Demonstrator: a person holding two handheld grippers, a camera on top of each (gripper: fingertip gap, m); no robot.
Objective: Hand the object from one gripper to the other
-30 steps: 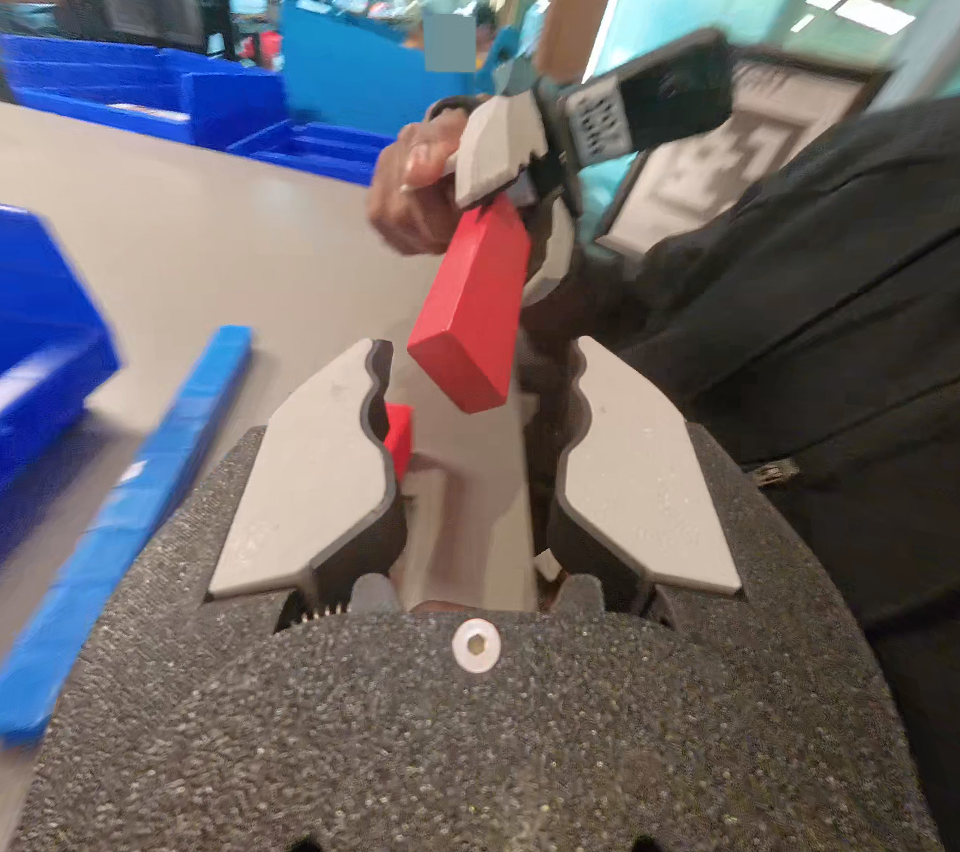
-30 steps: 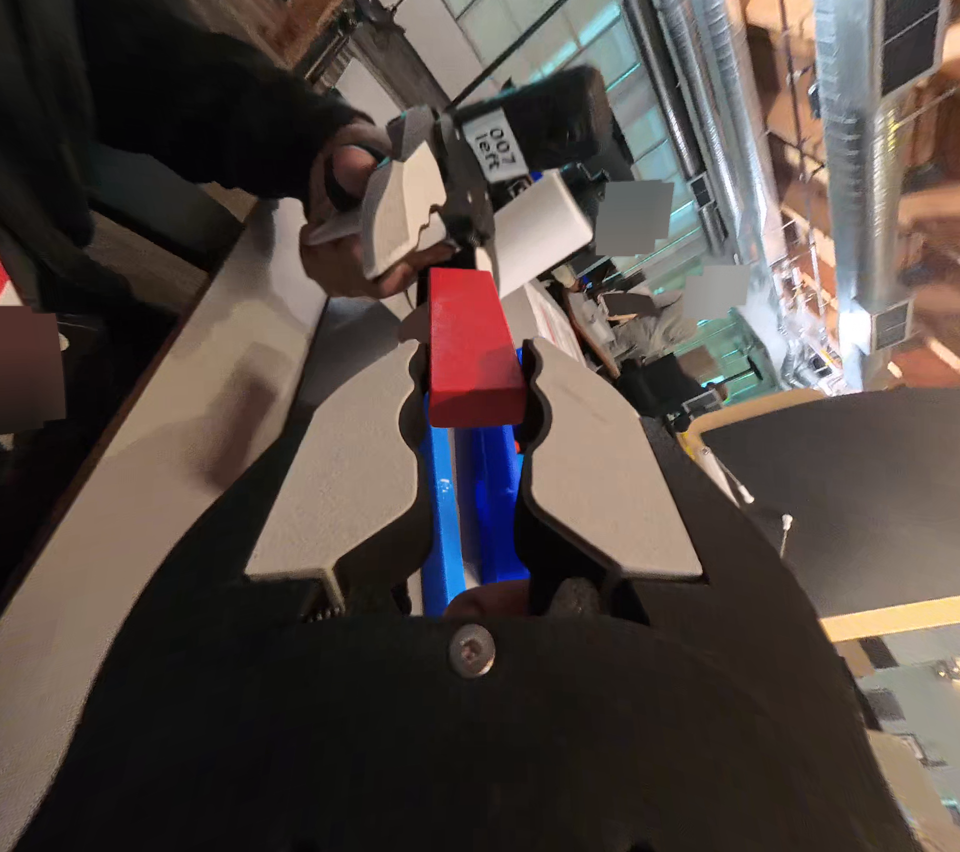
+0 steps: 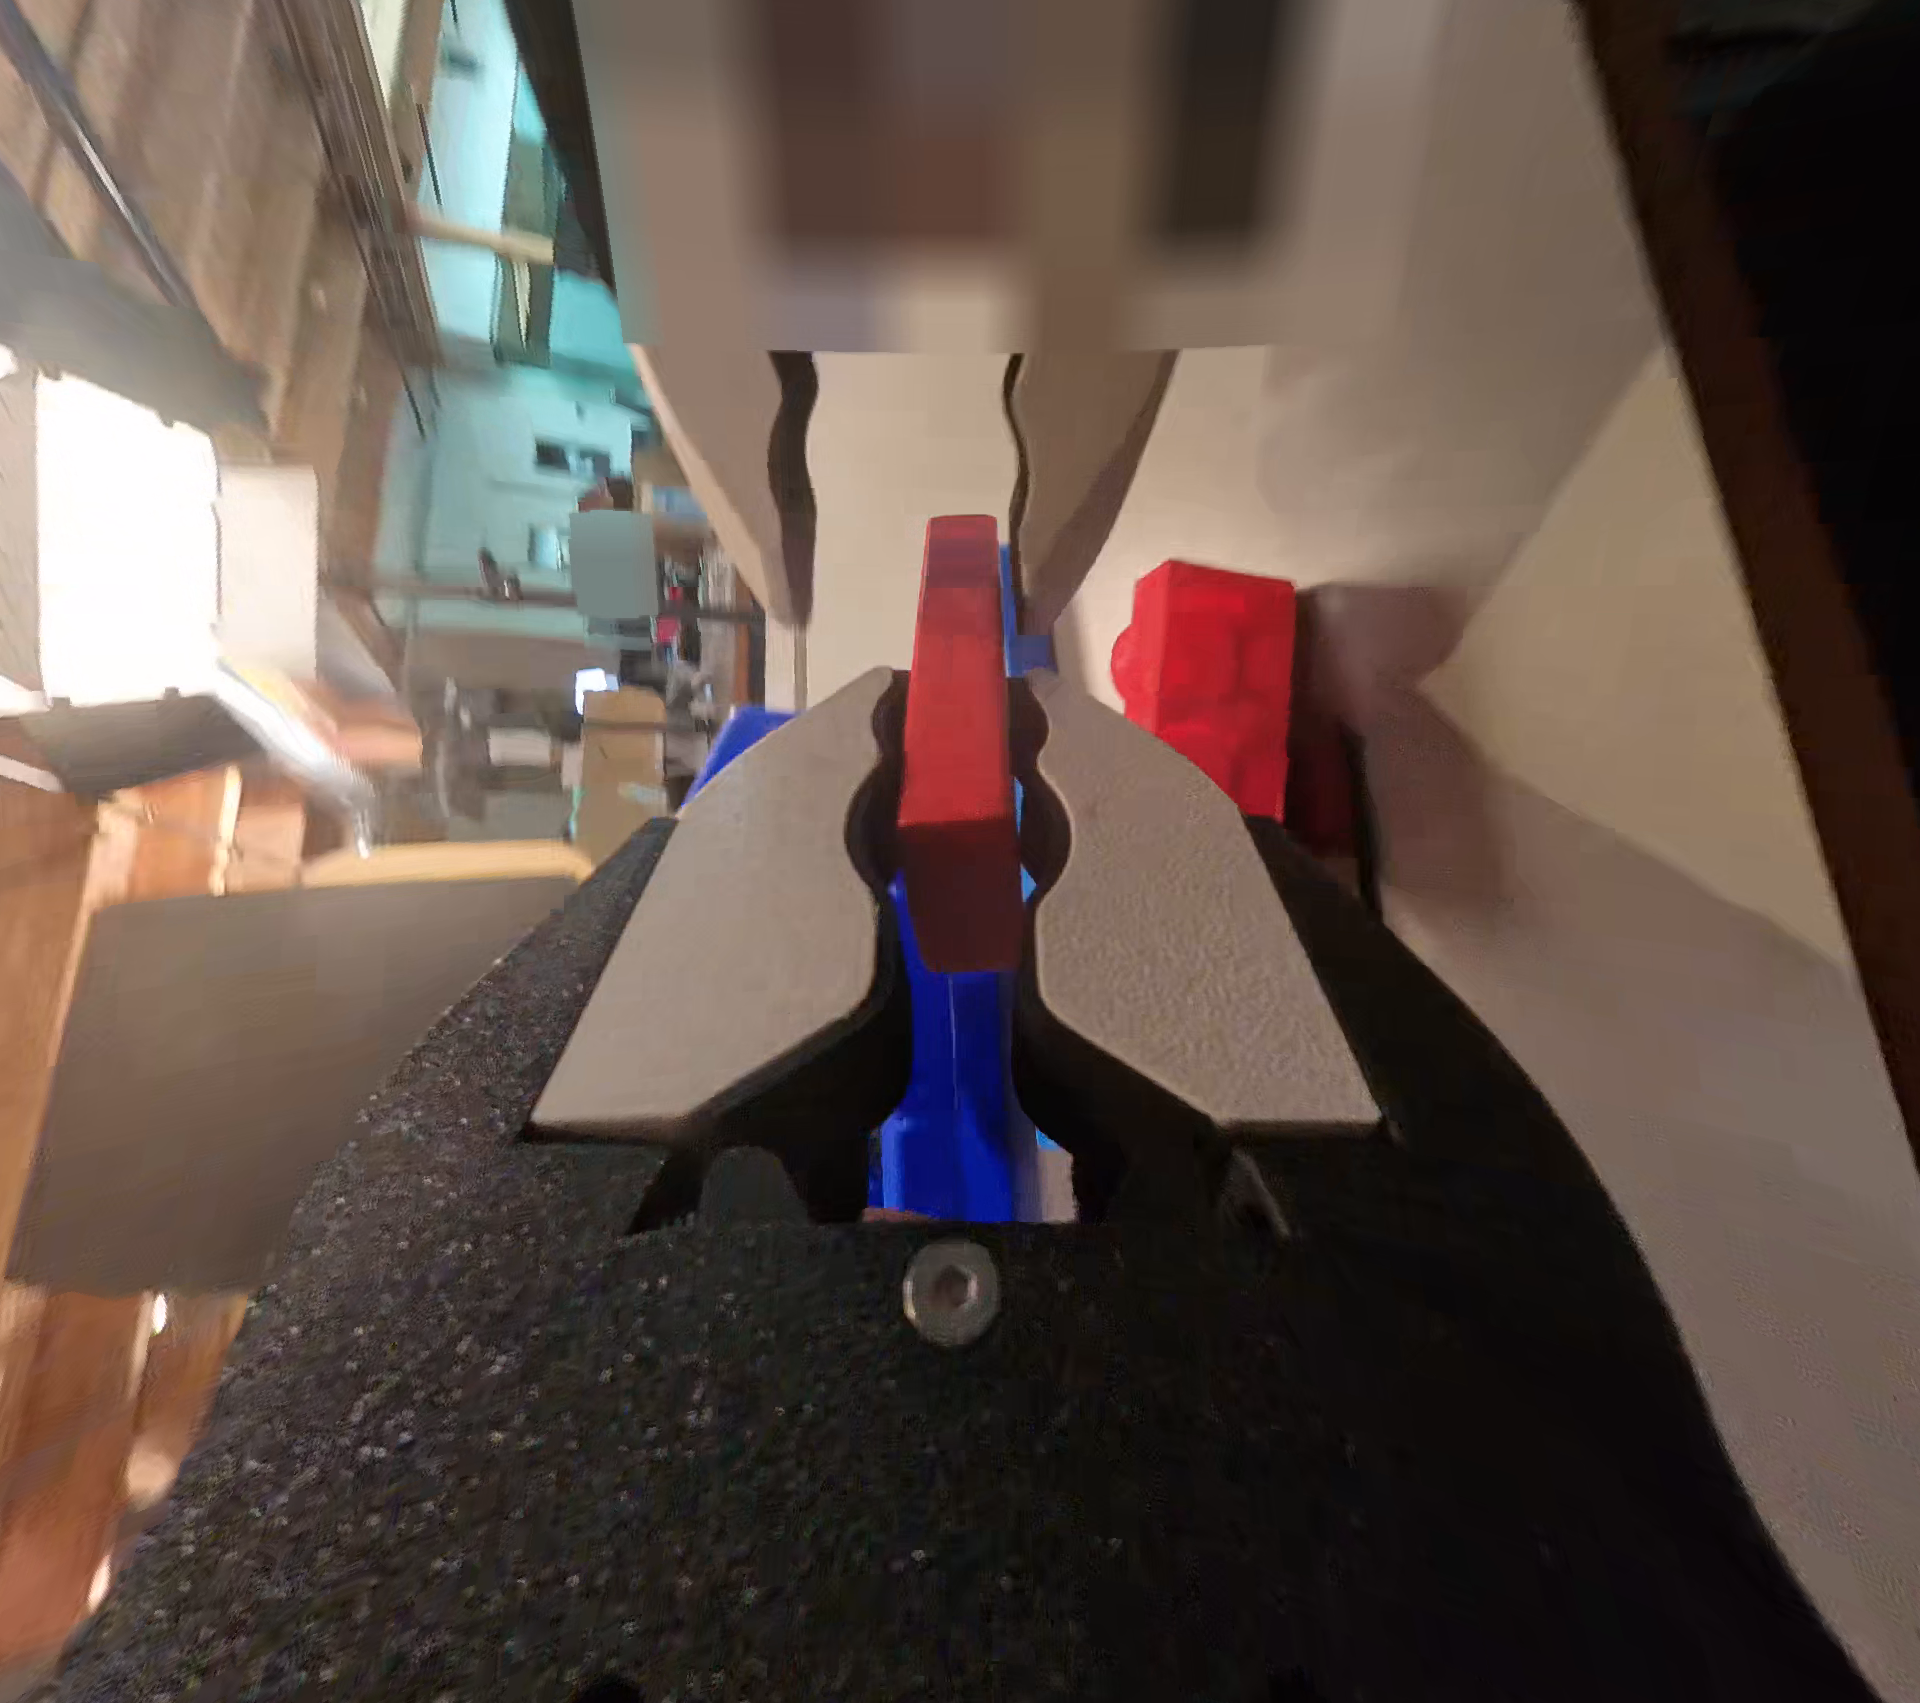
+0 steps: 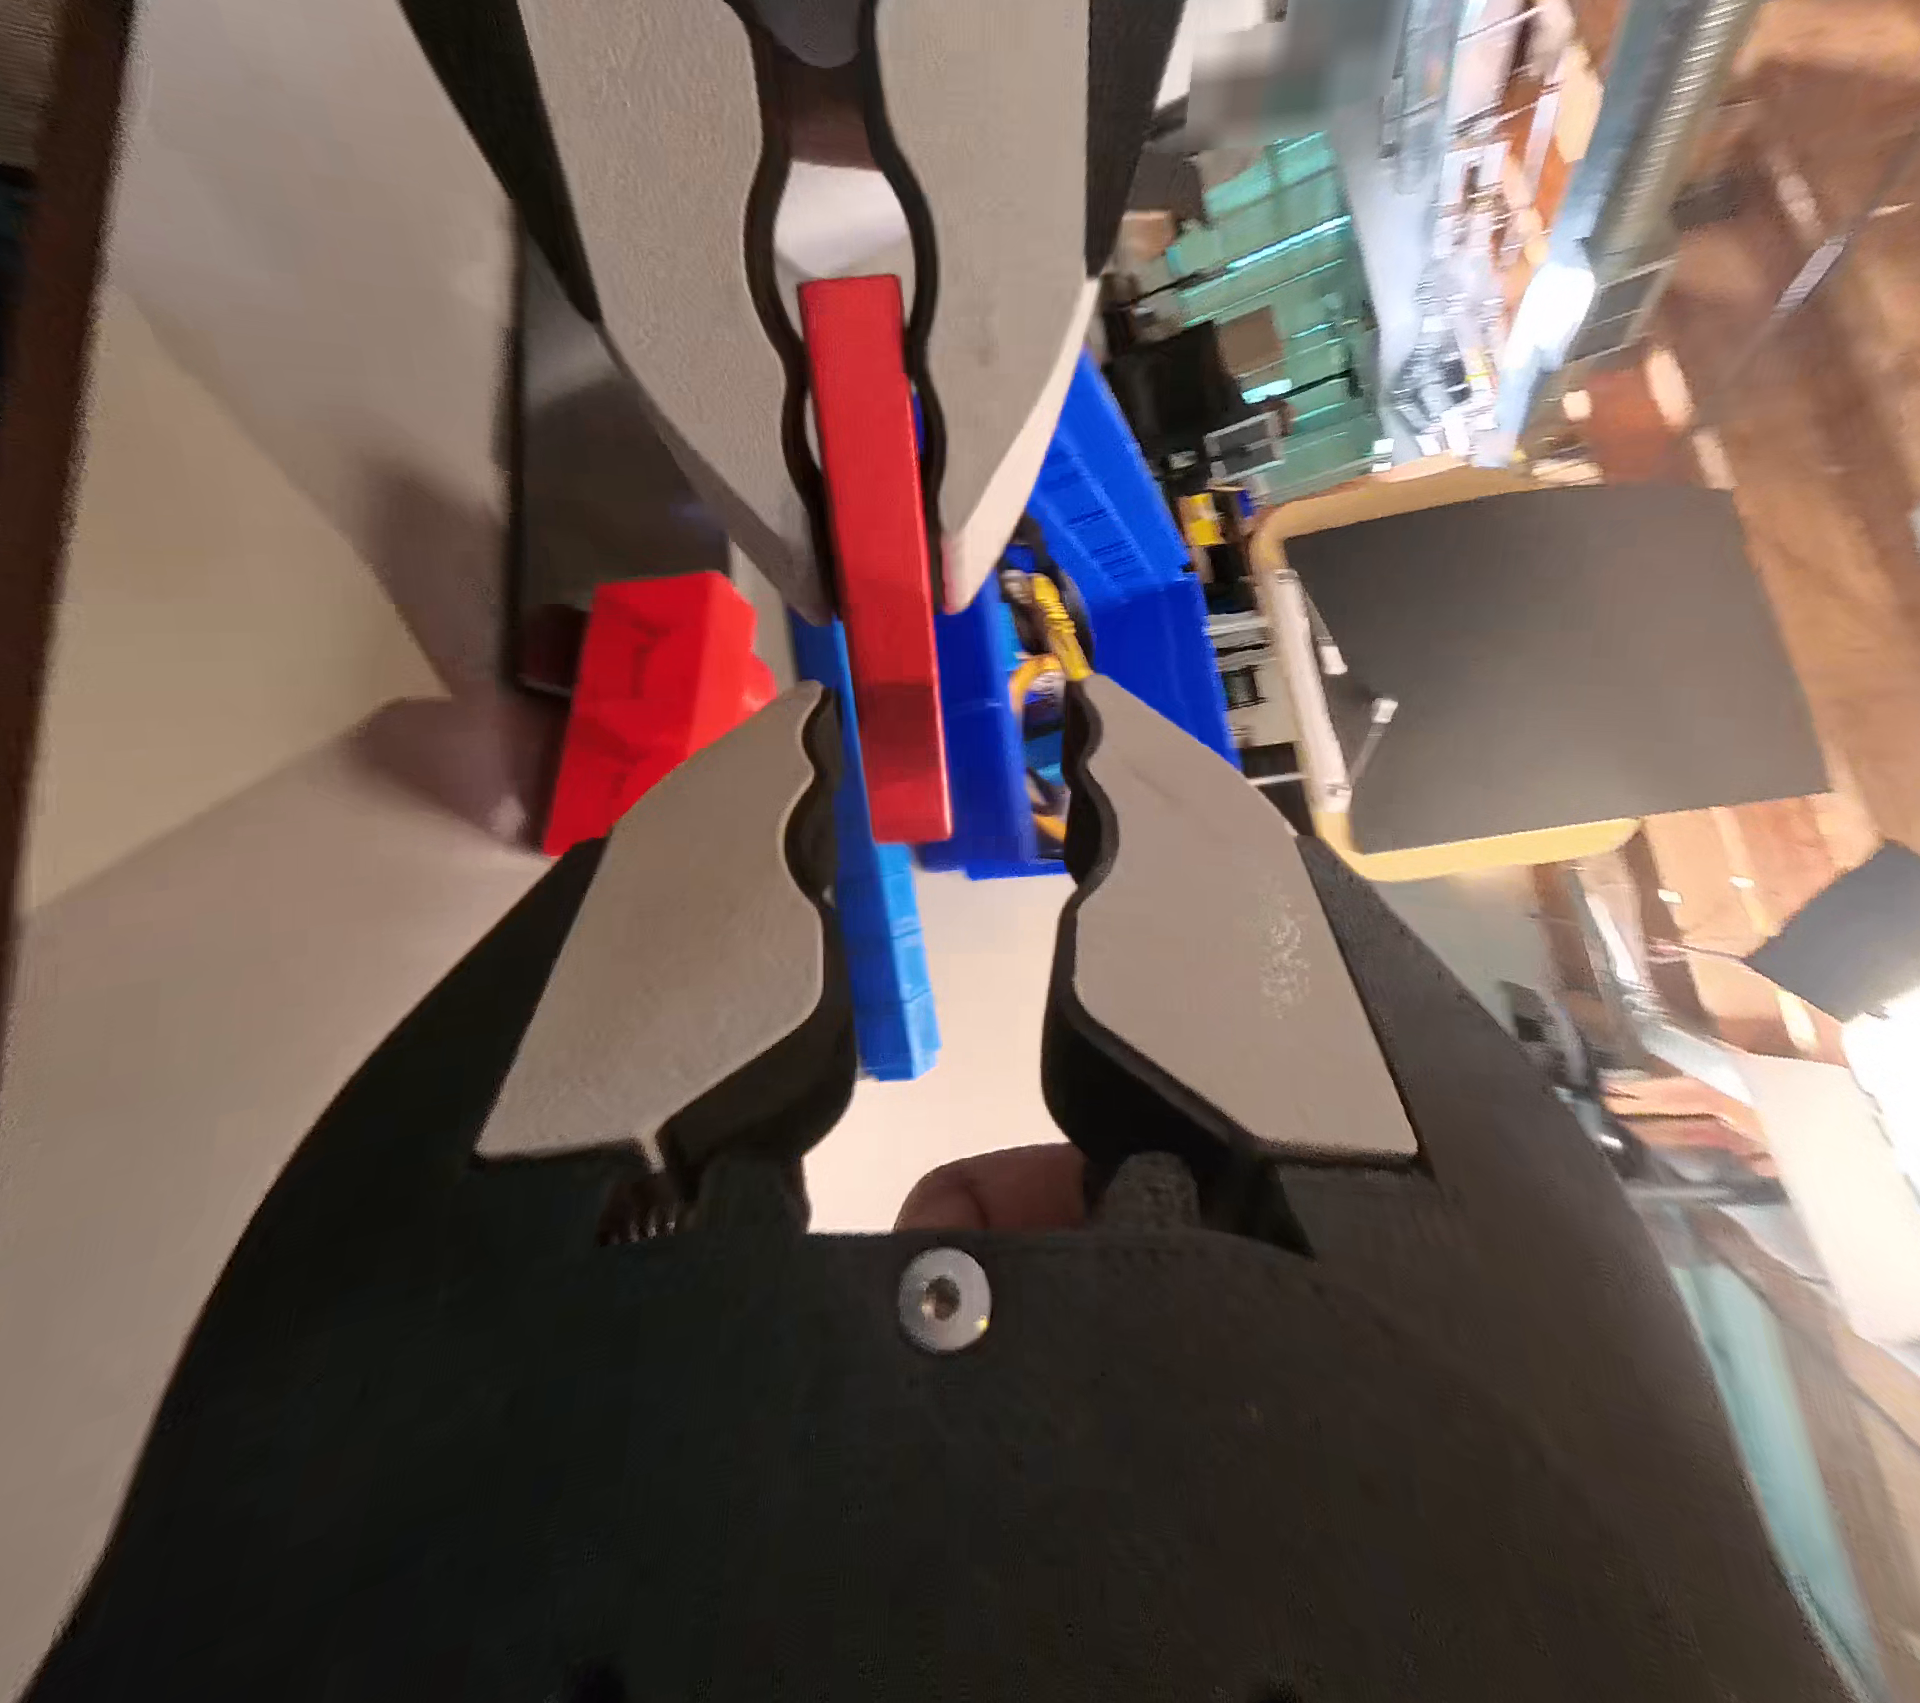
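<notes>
Above the tabletop (image 4: 260,219), the red block (image 3: 956,780) sat clamped between the fingers of our left hand-held gripper (image 3: 961,744), while our right hand-held gripper (image 4: 945,749) stood wide open with its fingers either side of the block's near end and not touching it. We judged the handover to be at the release step, the block's weight resting wholly with the left. The next move, we thought, called for drawing the right hand-held gripper straight back, clear of the block, without knocking it askew.
</notes>
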